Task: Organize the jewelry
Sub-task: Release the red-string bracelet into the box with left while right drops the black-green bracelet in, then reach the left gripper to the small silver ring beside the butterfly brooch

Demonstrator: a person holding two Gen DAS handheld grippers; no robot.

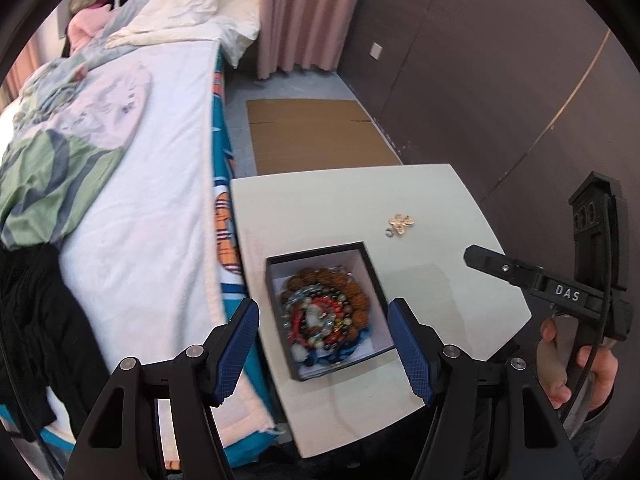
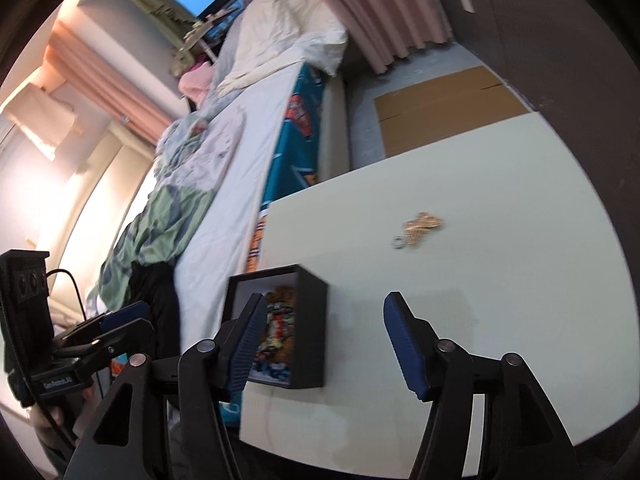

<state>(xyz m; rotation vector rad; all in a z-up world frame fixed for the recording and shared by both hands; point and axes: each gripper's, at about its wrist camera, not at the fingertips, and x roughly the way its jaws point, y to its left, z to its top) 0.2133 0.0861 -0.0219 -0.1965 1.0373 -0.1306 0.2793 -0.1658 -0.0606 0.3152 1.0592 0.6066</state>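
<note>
A black box (image 1: 320, 262) with a white lining holds a heap of bead bracelets (image 1: 324, 312) in brown, red, blue and white. My left gripper (image 1: 322, 318) hovers open above the box, its blue pads to either side, touching nothing. Farther back on the white table (image 1: 440, 192) lie a small gold ornament (image 1: 401, 222) and a silver ring (image 1: 388, 233). My right gripper (image 2: 326, 304) is open and empty, to the right of the box (image 2: 310, 328), with the gold ornament (image 2: 422, 226) and ring (image 2: 397, 243) well ahead of it.
A bed (image 1: 152, 184) with white sheet and a green quilt runs along the table's left side. Flat cardboard (image 1: 316, 132) lies on the floor beyond the table. A dark wall (image 1: 500, 100) stands at the right. A hand (image 1: 560, 360) holds the right gripper.
</note>
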